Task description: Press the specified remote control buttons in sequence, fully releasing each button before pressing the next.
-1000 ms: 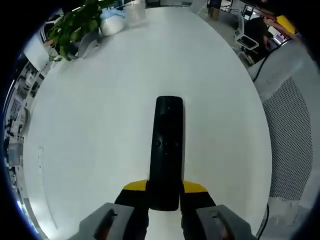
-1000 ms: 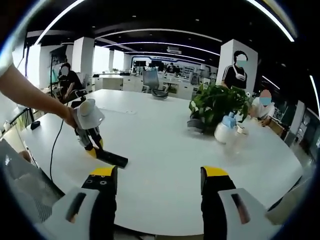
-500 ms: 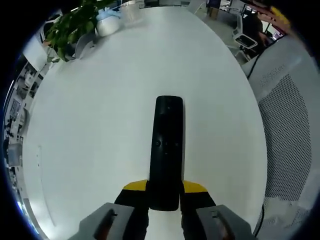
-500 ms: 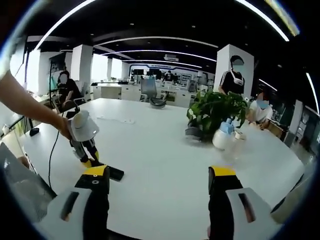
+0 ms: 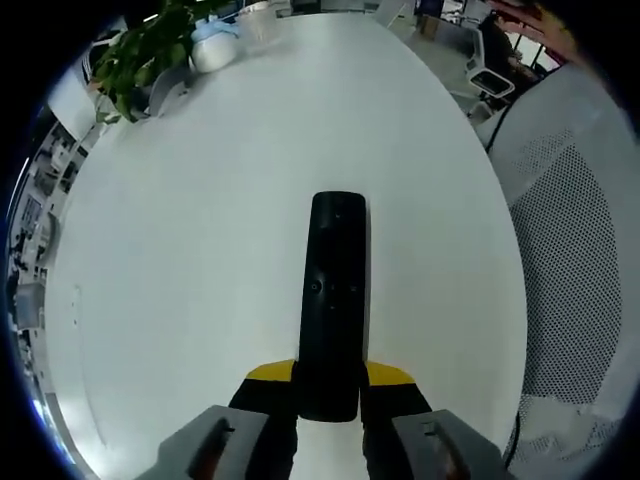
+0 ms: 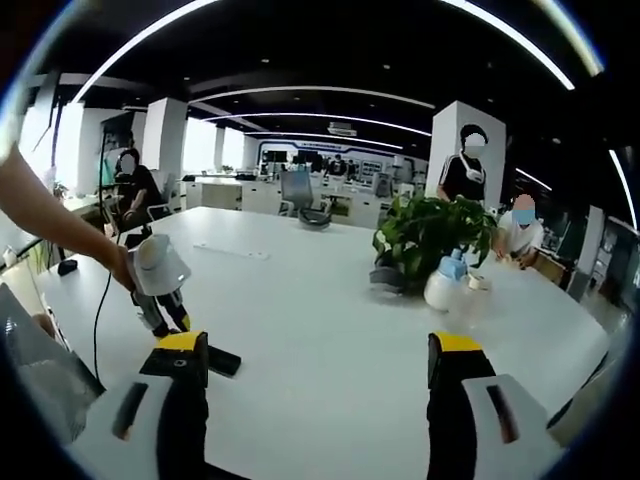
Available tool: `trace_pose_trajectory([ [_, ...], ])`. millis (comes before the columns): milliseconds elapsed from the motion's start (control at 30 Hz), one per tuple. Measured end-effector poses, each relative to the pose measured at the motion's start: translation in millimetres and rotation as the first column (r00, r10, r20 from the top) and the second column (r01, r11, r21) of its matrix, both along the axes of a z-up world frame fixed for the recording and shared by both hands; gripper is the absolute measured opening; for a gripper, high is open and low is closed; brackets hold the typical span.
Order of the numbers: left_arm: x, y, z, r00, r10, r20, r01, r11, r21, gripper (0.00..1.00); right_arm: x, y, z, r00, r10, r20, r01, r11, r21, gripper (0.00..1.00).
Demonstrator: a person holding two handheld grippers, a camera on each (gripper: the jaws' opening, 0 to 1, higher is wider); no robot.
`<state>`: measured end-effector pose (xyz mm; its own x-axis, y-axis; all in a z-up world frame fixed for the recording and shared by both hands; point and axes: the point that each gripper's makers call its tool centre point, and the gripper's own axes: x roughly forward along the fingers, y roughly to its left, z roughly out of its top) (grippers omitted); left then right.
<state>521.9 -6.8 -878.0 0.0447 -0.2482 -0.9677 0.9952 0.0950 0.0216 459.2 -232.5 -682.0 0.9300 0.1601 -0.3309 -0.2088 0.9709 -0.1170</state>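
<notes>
A long black remote control (image 5: 333, 290) with small buttons near its middle lies lengthwise between my left gripper's (image 5: 330, 383) yellow-tipped fingers (image 5: 268, 374), which are shut on its near end, just above the white table (image 5: 200, 230). In the right gripper view the left gripper (image 6: 160, 290) shows at the left, held by a person's hand, with the remote (image 6: 222, 361) sticking out of it over the table. My right gripper (image 6: 320, 355) stands open, wide apart and well back from the remote, with nothing between its fingers.
A potted green plant (image 6: 430, 232), a white spray bottle (image 6: 443, 284) and a clear cup (image 6: 462, 306) stand at the table's far side. A mesh office chair (image 5: 575, 250) is beside the table edge. A cable (image 6: 100, 300) hangs at the left. People sit in the background.
The right gripper view has tilted up slightly and shifted, so the left gripper and remote sit lower and further left in it. The remote stays held the same way.
</notes>
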Motion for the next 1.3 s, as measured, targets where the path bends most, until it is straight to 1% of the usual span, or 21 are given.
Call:
trace_pose_trajectory([
  [133,-6.3,1.3,0.2,1.000,-0.007,0.000,0.007,1.000,0.006,0.22,-0.2,1.6,1.0,1.000,0.010,0.007,-0.010,1.000,-0.012,0.89],
  [200,-7.6,2.1,0.2,1.000,-0.008,-0.002,0.008,1.000,0.010,0.22,-1.2,3.5,-2.7,1.000,0.020,-0.015,-0.020,1.000,-0.009,0.85],
  [333,-13.6,2.0,0.5,1.000,-0.013,-0.004,0.013,1.000,0.015,0.22,-0.9,3.3,-1.4,1.000,0.019,-0.006,-0.019,1.000,-0.007,0.85],
  [467,-18.0,1.8,0.5,1.000,-0.007,-0.006,0.007,1.000,0.010,0.22,-1.5,5.6,-5.4,0.999,0.031,-0.026,-0.032,0.999,-0.016,0.84],
  [600,-24.5,1.2,0.4,1.000,-0.011,-0.007,0.011,1.000,0.012,0.22,-1.9,7.6,-4.6,0.999,0.042,-0.020,-0.042,0.999,-0.022,0.83],
  [967,-37.3,0.2,0.7,1.000,-0.011,-0.007,0.011,1.000,0.006,0.22,-2.6,8.4,-6.5,0.998,0.047,-0.030,-0.048,0.999,-0.022,0.80],
  [1300,-49.2,4.5,0.7,1.000,-0.017,-0.009,0.017,1.000,0.016,0.22,-3.1,8.9,-7.1,0.998,0.052,-0.033,-0.053,0.998,-0.033,0.79],
])
